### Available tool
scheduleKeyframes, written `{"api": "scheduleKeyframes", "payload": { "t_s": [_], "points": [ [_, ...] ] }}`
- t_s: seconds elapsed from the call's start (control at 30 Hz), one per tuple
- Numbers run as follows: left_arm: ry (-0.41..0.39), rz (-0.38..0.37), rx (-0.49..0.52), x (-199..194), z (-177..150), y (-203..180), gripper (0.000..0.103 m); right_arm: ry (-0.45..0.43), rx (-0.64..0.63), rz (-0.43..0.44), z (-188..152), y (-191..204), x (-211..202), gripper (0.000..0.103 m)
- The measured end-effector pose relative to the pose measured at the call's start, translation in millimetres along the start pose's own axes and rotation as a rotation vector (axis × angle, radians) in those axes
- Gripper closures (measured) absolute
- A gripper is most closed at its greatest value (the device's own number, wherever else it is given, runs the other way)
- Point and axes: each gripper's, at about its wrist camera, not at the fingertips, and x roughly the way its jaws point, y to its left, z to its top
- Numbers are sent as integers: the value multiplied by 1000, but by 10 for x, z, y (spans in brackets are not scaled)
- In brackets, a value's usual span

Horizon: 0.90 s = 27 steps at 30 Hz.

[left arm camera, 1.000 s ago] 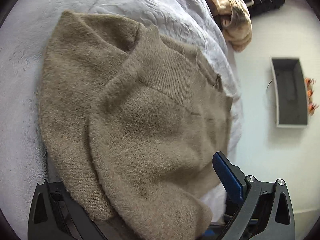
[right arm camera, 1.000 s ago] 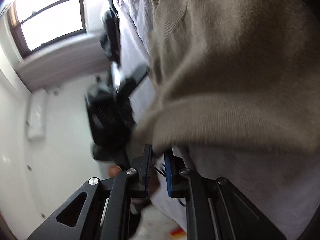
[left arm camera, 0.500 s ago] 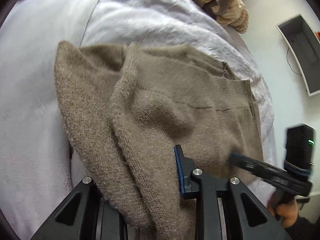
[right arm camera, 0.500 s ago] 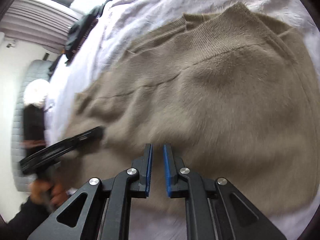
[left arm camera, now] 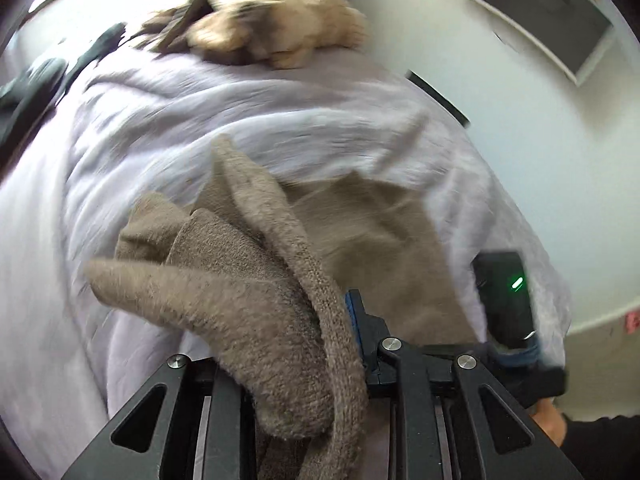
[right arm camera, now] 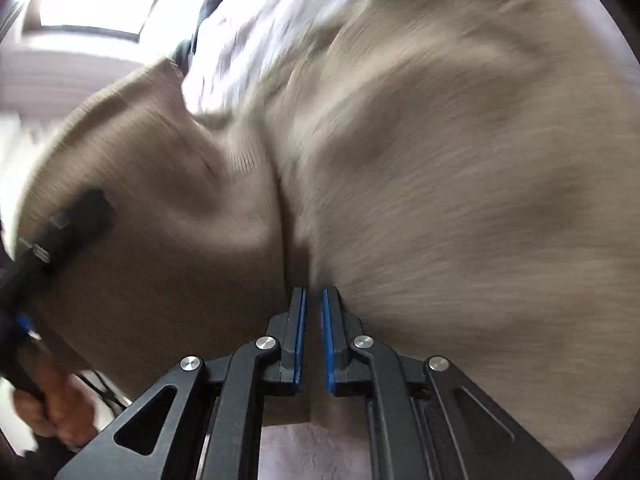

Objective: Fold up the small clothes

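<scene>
A: Status on the fold?

B: Taupe knit sweater [left arm camera: 248, 304] sits on the bed [left arm camera: 168, 136], over the pale lilac bedspread. Left claw [left arm camera: 320, 360] is clamped on a thick bunch of its edge; knit fills the gap between the fingers and drapes over the near one. Its jaws have just been closing, with the fabric between them.

A: Why bunched like that?

B: My read: it grabbed a hem or side edge so that half can be lifted and carried over the body. The held part stands up off the bedspread as a ridge, the rest lies flat beyond it.

A: Right side?

B: Right claw [right arm camera: 314, 300] is drawn together on a pinch of the sweater at a crease, only a narrow slit between the blue pads [right arm camera: 299, 336]. Its jaws have also just been closing. Fabric seems caught at the tips; heavy blur, so low confidence on how much.

A: Two grips on one edge?

B: Likely, to keep the fold line straight. In the left view the right claw's body and the hand [left arm camera: 550, 428] holding it sit at the sweater's near right corner.

A: Clutter?

B: Tan patterned garment [left arm camera: 272, 36] at the far end of the bed, well apart. Not in the way.

A: Risk?

B: Thick knit could slip from the shallow right pinch.
</scene>
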Motion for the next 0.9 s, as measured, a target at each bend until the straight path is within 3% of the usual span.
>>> {"api": "scheduleKeyframes", "payload": {
  "t_s": [0.17, 0.23, 0.27, 0.3, 0.47, 0.53, 0.6, 0.63, 0.7, 0.77, 0.8, 0.9],
  "points": [
    [111, 67, 138, 520, 244, -753, 77, -156, 206, 136, 88, -694, -614, 88],
    [159, 119, 214, 786, 238, -1020, 68, -167, 299, 234, 105, -999, -688, 88],
    [165, 123, 241, 867, 221, -1119, 57, -164, 334, 277, 107, -1100, -685, 88],
    [164, 115, 256, 881, 180, -1159, 53, -164, 366, 309, 107, -1197, -677, 88],
    [99, 97, 319, 741, 36, -1337, 53, -155, 456, 406, 53, -1436, -599, 88],
    [59, 102, 287, 622, 7, -1281, 50, -168, 499, 460, -1, -1570, -699, 88],
    [14, 95, 202, 479, 15, -1098, 20, -188, 537, 507, -22, -1643, -662, 78],
    [-31, 82, 156, 387, 9, -981, 20, -197, 557, 538, -32, -1687, -673, 74],
    [-84, 83, 95, 268, -17, -811, 20, -219, 577, 613, -49, -1716, -712, 39],
    [-98, 123, 50, 215, -42, -657, 20, -239, 575, 693, 18, -1660, -694, 29],
    [-101, 128, 15, 198, -58, -563, 20, -227, 560, 698, 67, -1627, -690, 29],
    [-82, 108, -92, 222, -103, -310, 20, -156, 492, 616, 230, -1508, -650, 29]
  ]
}}
